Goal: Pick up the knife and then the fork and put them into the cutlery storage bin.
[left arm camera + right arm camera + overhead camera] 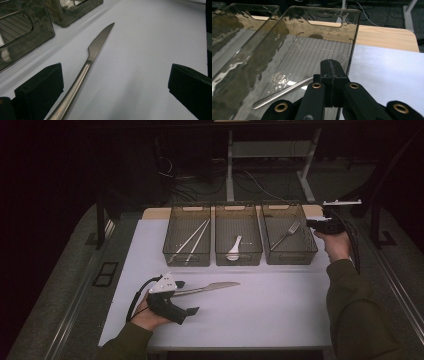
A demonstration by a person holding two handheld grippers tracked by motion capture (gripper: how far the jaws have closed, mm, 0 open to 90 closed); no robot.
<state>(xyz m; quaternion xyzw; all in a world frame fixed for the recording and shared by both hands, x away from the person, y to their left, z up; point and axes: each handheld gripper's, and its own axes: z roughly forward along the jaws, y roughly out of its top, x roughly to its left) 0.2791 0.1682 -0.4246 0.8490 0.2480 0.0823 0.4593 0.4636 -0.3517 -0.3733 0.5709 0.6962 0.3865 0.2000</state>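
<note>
A steel table knife [206,288] lies on the white mat [280,310], blade pointing right. My left gripper [186,297] rests low on the mat, open, with the knife's handle end between its jaws. In the left gripper view the knife [93,53] runs up from close beside the left jaw, untouched, and the left gripper [116,75] gapes wide. My right gripper [311,223] is held at the right wall of the right bin [290,256], shut on nothing. A fork [286,235] lies in that bin. In the right gripper view the right gripper [331,67] hovers over the fork [282,93].
Three smoky clear bins stand in a row at the back of the mat. The left bin [186,259] holds chopsticks [192,240], and the middle bin [238,257] holds a white spoon [234,248]. A wooden tabletop [384,35] shows behind the bins.
</note>
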